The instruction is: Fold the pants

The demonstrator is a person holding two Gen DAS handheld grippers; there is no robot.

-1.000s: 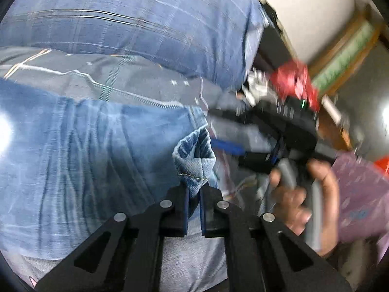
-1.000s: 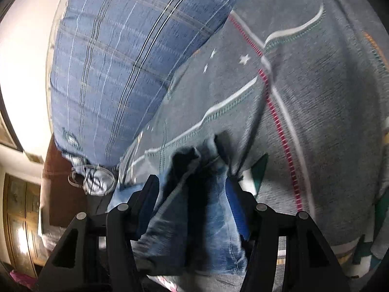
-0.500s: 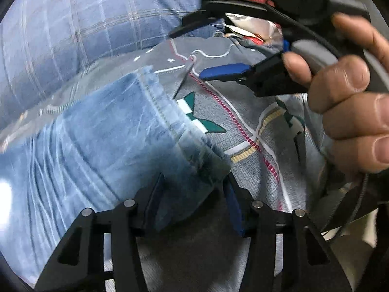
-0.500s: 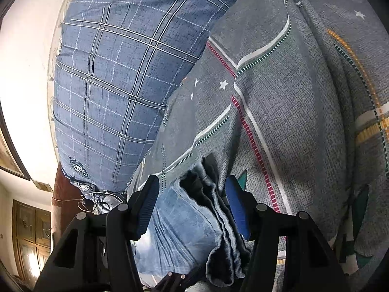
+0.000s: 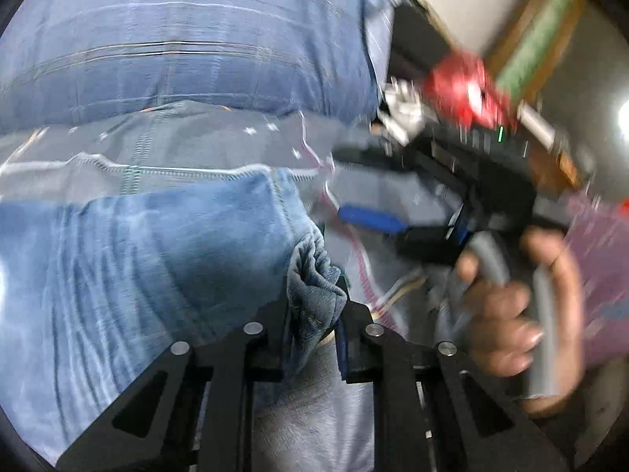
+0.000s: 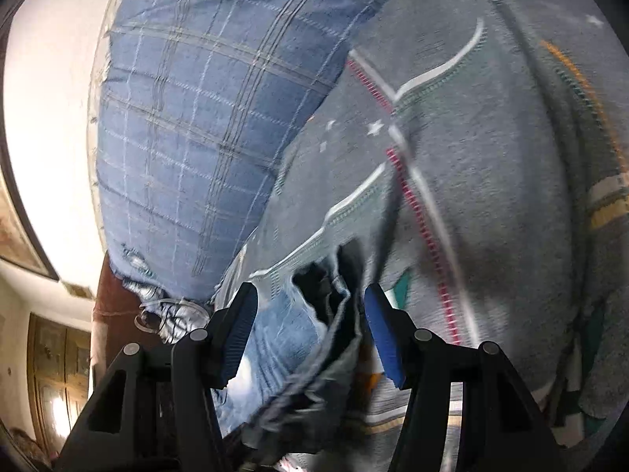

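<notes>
Light blue jeans (image 5: 137, 275) lie spread on the bed, filling the left of the left wrist view. My left gripper (image 5: 314, 314) is closing its jaws, and a bunched corner of the denim is pinched between the pads. A person's hand (image 5: 511, 314) holds my right gripper (image 5: 346, 183) to the right, with its blue pad (image 5: 373, 218) beside the jeans' edge. In the right wrist view my right gripper (image 6: 310, 334) stands open, with a folded edge of the jeans (image 6: 283, 338) lying loose between the fingers.
A big blue plaid pillow (image 6: 196, 118) lies behind the jeans on the grey patterned bed cover (image 6: 491, 157). Beyond the bed are a red object (image 5: 464, 86), a purple item (image 5: 597, 275) and a wooden cupboard (image 6: 51, 373).
My left gripper let go of the denim corner, swung toward the right gripper, then came back and closed on a bunched corner. The right gripper stayed open over the jeans' edge.
</notes>
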